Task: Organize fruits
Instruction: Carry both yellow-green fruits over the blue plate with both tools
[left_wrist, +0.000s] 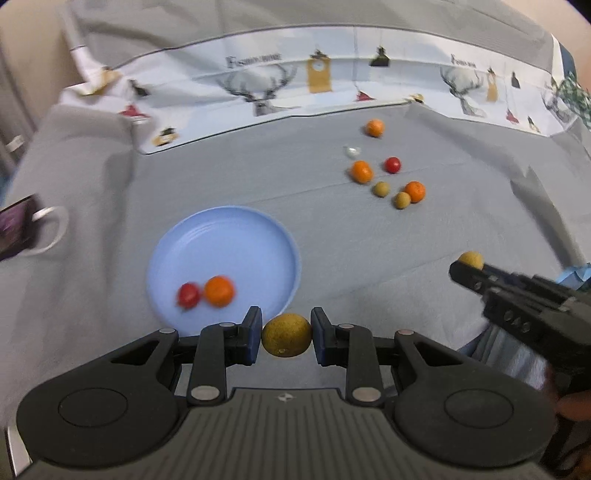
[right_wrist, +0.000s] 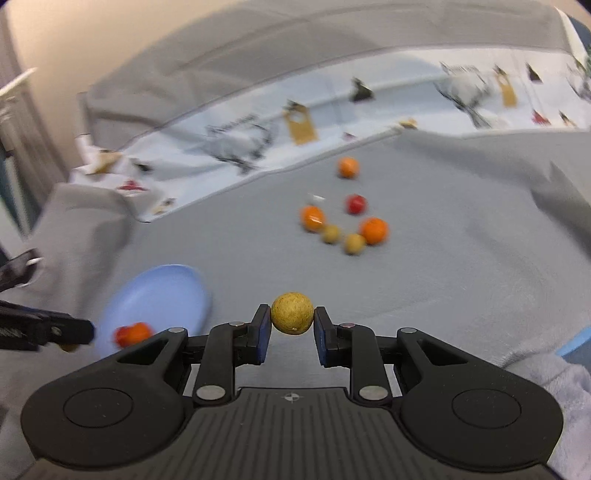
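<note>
Left wrist only: whole blue plate, white mug beside.

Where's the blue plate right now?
In the left wrist view the blue plate lies left of centre on the grey cloth, just beyond the left gripper.

A grey cloth covers the whole work surface, creased and rumpled toward the left and right edges. Along its far side lies a white printed cloth bearing stag heads, clocks and small figures. Beyond it rises grey fabric. At far left stands a pale beige wall. Lighting is soft and even.
</note>
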